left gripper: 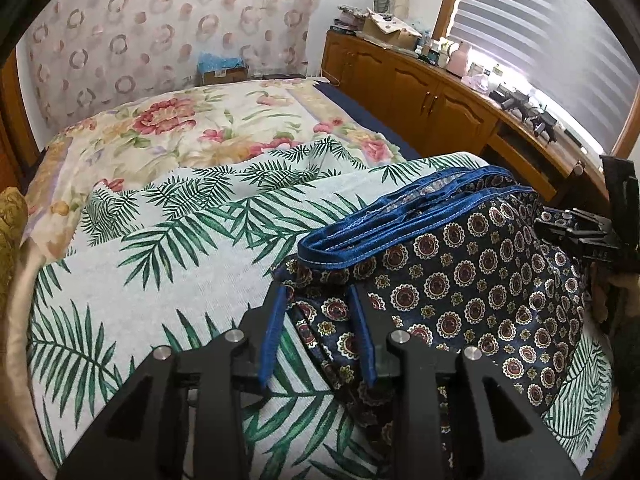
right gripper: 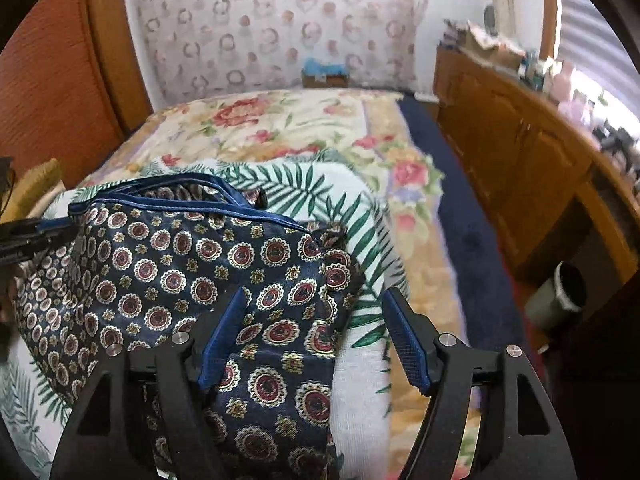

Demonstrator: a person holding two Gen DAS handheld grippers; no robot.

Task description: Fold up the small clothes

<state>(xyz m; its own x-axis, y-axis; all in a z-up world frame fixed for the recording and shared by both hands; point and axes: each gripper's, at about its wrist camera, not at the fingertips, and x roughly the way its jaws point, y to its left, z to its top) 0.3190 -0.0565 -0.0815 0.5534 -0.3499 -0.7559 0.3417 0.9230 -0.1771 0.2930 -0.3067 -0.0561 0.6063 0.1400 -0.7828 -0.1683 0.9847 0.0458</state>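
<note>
While both released, left gripper (left gripper: 320,308) and right gripper (right gripper: 316,320) straddle the shorts (left gripper: 460,280).

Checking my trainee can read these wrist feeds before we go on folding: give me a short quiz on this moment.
1. True or false: the right hand-held gripper is clamped shut on the patterned shorts.
2. What do the shorts lie directly on? A. bare wooden floor B. palm-leaf cloth C. cabinet top
3. Fill in: the shorts' waistband is ____ in colour.

Key:
1. False. Its jaws stand wide apart, with one finger over the shorts.
2. B.
3. Blue.
</note>
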